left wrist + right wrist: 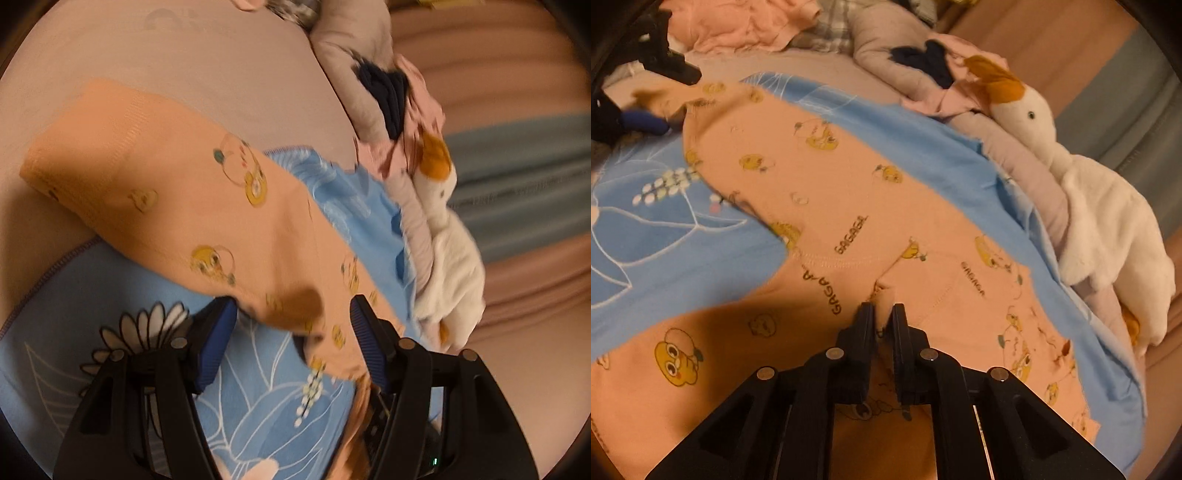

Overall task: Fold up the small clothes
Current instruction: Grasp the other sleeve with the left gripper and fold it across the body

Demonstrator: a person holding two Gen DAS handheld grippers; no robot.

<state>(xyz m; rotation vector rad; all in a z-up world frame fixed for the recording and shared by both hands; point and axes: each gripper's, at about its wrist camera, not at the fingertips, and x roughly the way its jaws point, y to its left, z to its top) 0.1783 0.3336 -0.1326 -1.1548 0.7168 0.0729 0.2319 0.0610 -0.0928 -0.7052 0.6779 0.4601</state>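
Under everything lies the bed (820,64), its mauve sheet showing toward twelve o'clock in both my views. Over it is spread the blue floral blanket (665,236), and on that lies the orange garment (849,199), printed with yellow cartoon faces and the word GAGAGA.

From my left wrist view the orange garment (155,177) runs from ten o'clock down to five o'clock, across the blue floral blanket (258,398), with a mauve bolster (354,62) at one o'clock. My left gripper (293,314) stands wide open, its blue-padded fingers either side of the garment's near edge. The cloth passes between them, but the blur leaves me unable to say whether either pad touches it.

From my right wrist view, my right gripper (884,314) is nearly closed at six o'clock, pinching a small raised fold of the orange garment between its fingers. The rest of the cloth spreads away from there toward ten and four o'clock. My left gripper (646,122) shows at ten o'clock by the garment's far end.

A white plush goose (1082,199) with an orange beak lies at three o'clock beside the blanket. A dark navy cloth (934,62) sits at one o'clock, and a pink heap of clothes (746,22) at eleven.
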